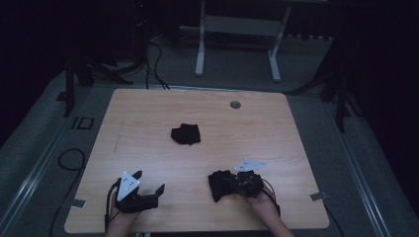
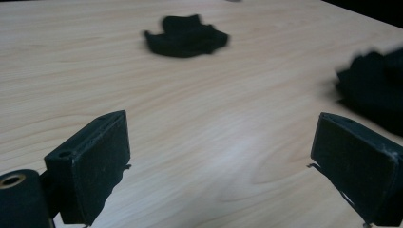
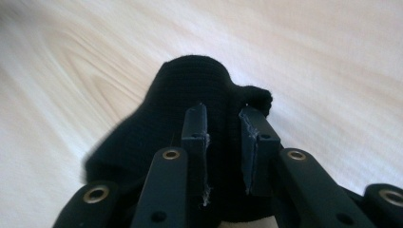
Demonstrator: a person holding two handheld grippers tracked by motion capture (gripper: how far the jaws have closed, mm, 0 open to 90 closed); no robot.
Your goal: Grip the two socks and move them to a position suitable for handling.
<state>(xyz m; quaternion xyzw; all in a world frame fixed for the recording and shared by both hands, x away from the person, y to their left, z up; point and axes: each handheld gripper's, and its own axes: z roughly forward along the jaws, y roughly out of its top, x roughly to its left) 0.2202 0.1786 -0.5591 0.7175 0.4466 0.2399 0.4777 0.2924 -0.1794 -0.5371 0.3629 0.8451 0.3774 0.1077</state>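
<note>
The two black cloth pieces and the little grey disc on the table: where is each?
Far black cloth [image 1: 186, 134], high view, its middle.
Near black cloth [image 1: 219, 185], high view, its left part, beside the right hand-held gripper.
Grey disc [image 1: 235, 104], high view, its centre.

The high view is dim, with the room beyond the wooden table [image 1: 148, 118] falling to near black. The two gripper views are brighter and evenly lit, with soft shadows and a faint sheen on the wood. Their far edges and corners are blurred.
</note>
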